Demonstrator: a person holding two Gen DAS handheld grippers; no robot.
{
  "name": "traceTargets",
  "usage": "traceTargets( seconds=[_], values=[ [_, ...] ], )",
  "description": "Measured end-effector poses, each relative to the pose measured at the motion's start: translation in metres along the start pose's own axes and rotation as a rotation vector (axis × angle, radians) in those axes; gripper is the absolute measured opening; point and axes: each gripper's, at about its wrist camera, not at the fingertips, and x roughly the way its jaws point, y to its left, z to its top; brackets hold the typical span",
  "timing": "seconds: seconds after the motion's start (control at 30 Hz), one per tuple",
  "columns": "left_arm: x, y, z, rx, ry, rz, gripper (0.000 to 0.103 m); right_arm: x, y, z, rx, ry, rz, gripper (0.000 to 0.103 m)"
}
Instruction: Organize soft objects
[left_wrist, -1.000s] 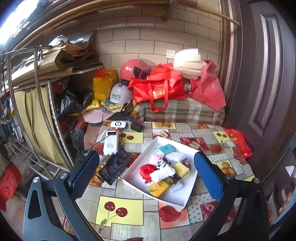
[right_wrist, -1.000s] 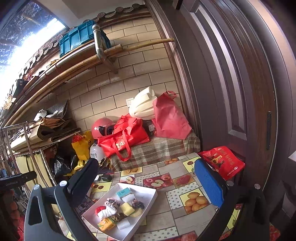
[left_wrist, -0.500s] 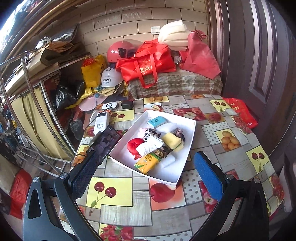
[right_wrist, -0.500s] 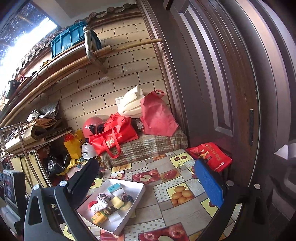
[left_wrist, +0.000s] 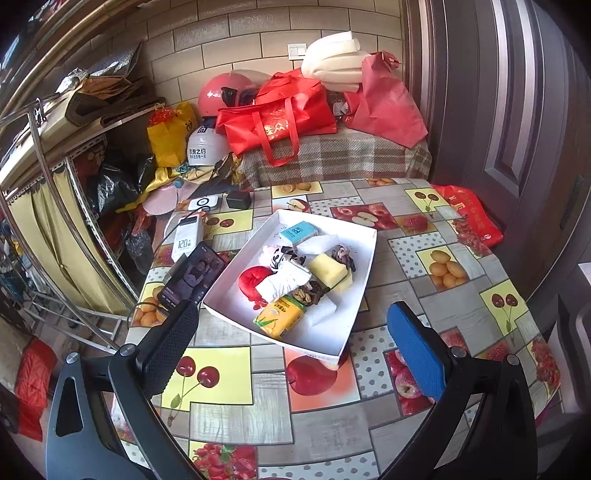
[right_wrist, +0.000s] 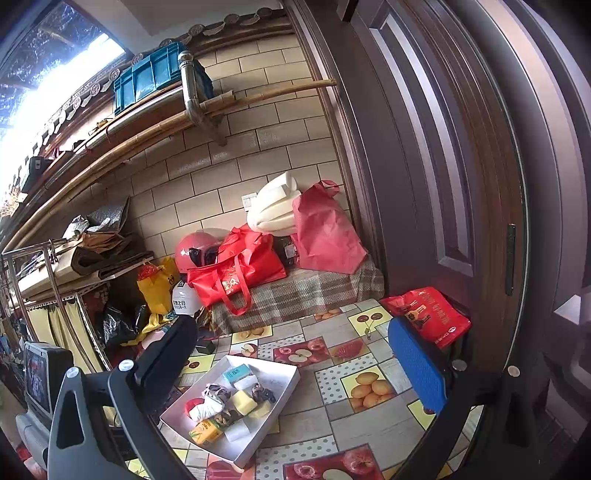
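Note:
A white tray (left_wrist: 364, 273) (right_wrist: 284, 391) sits on the fruit-patterned table (left_wrist: 443, 273). It holds several soft things: a red item (left_wrist: 253, 278), a white cloth (left_wrist: 282, 284), a yellow sponge (left_wrist: 327, 267), dark hair ties (left_wrist: 343, 254), a blue packet (left_wrist: 298, 232) and a yellow-green tissue pack (left_wrist: 279, 317). My left gripper (left_wrist: 291, 343) hovers open above the tray's near edge, holding nothing. My right gripper (right_wrist: 291, 354) is open and higher up, with the tray low and left between its fingers.
A phone (left_wrist: 192, 275) and a white power bank (left_wrist: 188, 236) lie left of the tray. Red bags (left_wrist: 277, 118), helmets (left_wrist: 225, 88) and a plaid-covered bench (left_wrist: 340, 158) crowd the back. A dark door (right_wrist: 461, 184) stands right; a metal rack (left_wrist: 55, 206) stands left.
The left gripper has tilted down and moved in over the table, so the tray looms larger between its fingers. The right view has shifted slightly rightward. Both grippers stay open.

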Motion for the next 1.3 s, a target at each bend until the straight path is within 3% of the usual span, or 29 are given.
traceTargets(
  seconds=[0.37,1.3],
  values=[
    [0.006,0.005,0.0,-0.005,0.012,0.043,0.103,0.001,0.004,-0.001,-0.008,0.016,0.005,0.103],
    [0.014,0.001,-0.007,-0.016,0.047,0.014,0.103,0.004,0.006,-0.004,0.004,0.042,0.009,0.103]
  ],
)
